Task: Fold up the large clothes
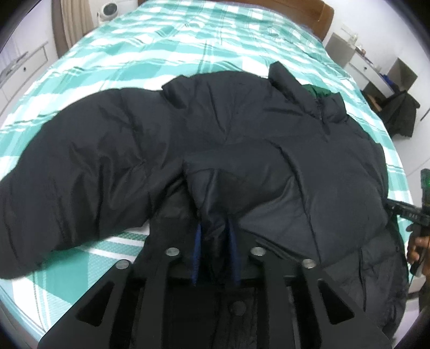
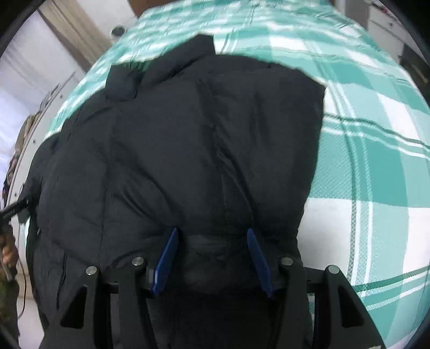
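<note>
A large dark navy puffer jacket (image 1: pixel 242 128) lies on the bed, collar with green lining (image 1: pixel 317 91) at the far right, one sleeve (image 1: pixel 67 166) stretched out to the left. My left gripper (image 1: pixel 215 228) is shut on a bunched fold of the jacket near its lower middle. In the right wrist view the jacket (image 2: pixel 188 147) fills the frame, its side folded over. My right gripper (image 2: pixel 212 233) has its blue fingers (image 2: pixel 169 255) spread apart, with the jacket's hem bulging between them; it is open.
The bed has a teal and white checked cover (image 1: pixel 174 43) with a wooden headboard (image 1: pixel 322 16) behind. White cabinets (image 1: pixel 21 64) stand on the left and a desk with clutter (image 1: pixel 376 69) on the right. The right gripper and hand (image 1: pixel 419 214) show at the right edge.
</note>
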